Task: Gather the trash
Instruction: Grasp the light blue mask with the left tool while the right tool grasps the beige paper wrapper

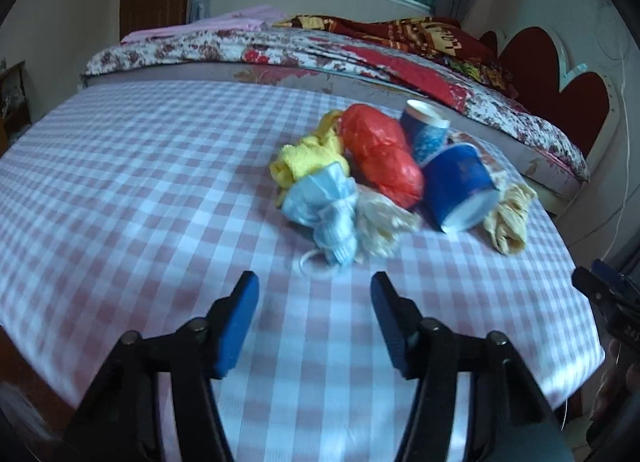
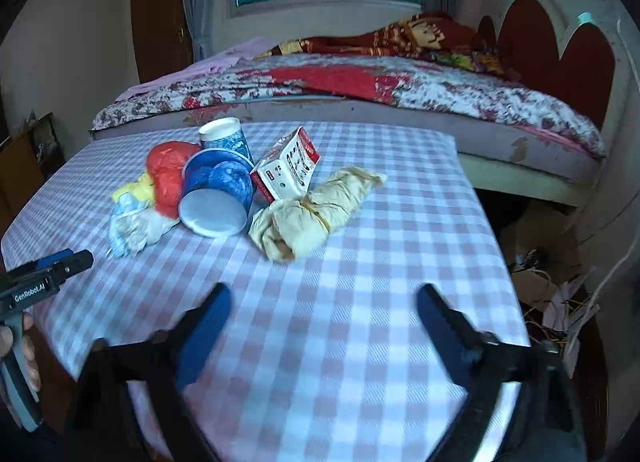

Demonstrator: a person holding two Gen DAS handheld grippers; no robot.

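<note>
Toward the far edge of the checkered tabletop [image 1: 120, 189] lies the trash: 2 blue paper cups [image 2: 216, 193], a red bag [image 1: 380, 157], crumpled wrappers. Left claw [image 1: 314, 326] and right claw [image 2: 324, 326] hover wide, empty.

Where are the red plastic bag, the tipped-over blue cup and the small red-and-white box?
red plastic bag [image 1: 380, 153], left wrist view, middle of its crumpled body.
tipped-over blue cup [image 2: 218, 185], right wrist view, blue side wall.
small red-and-white box [image 2: 286, 171], right wrist view, white printed face.

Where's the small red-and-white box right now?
In the right wrist view, the red-and-white box stands tilted mid-table, between the lying blue cup and the tan bundle.
</note>
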